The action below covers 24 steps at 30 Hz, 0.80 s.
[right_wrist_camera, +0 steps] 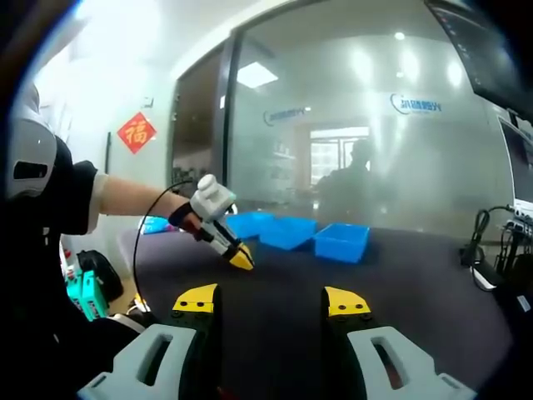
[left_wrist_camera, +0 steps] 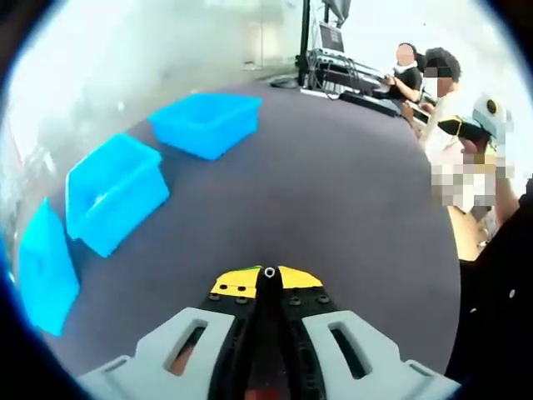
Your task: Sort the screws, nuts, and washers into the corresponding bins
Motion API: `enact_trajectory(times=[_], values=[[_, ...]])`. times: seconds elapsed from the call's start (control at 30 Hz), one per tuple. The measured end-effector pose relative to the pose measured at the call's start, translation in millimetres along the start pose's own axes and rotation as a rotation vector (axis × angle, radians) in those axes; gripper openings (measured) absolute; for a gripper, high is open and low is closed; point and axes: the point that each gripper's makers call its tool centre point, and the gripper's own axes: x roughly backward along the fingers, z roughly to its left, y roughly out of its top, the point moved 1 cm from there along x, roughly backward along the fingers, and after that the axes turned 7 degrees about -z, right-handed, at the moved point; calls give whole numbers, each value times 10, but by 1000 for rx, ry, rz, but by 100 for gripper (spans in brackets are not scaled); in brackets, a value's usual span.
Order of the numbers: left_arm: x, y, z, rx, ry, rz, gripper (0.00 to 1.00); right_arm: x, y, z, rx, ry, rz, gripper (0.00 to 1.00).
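Left gripper point(left_wrist_camera: 268, 283): fingers pressed together, yellow tips meeting, a small round silver piece pinched at the very tip, too small to tell whether it's a nut or a washer point(left_wrist_camera: 269, 272). It hangs over the dark counter point(left_wrist_camera: 350, 217). Three blue bins line the counter's left side in the left gripper view: far bin point(left_wrist_camera: 206, 122), middle bin point(left_wrist_camera: 112, 190), near bin point(left_wrist_camera: 43, 268), side by side with narrow gaps; what's inside can't be made out. Right gripper point(right_wrist_camera: 271, 302): fingers wide apart, nothing between the yellow tips, over the counter point(right_wrist_camera: 400, 275). In the right gripper view the left gripper point(right_wrist_camera: 241, 258) comes in from the left, held in a person's hand point(right_wrist_camera: 185, 217), tip angled down toward the counter, near the bins point(right_wrist_camera: 291, 231) lined up in front of a glass wall point(right_wrist_camera: 350, 142). Red paper decoration point(right_wrist_camera: 136, 132) on the wall at left. Seated people and monitors on stands point(left_wrist_camera: 331, 37) at the counter's far edge in the left gripper view.
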Motion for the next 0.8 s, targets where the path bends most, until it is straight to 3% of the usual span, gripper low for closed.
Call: enact_trajectory(times=[0.33,0.47,0.53,0.63,0.8], values=[[148,34,-136,57,4,-111,6,-22,49,2,5,1,-10,43],[286,199,-191,108,37,-244,6,-59,75,19,7,3,-18,43],[381,257,-205,96,63,-291,6,-73,94,42,9,7,-22,43],[530,357,-286,127,59,-382,6,-90,123,63,13,10,-29,43],[777,410,-275,101,172,-476,6,-115,204,83,14,5,-60,43]])
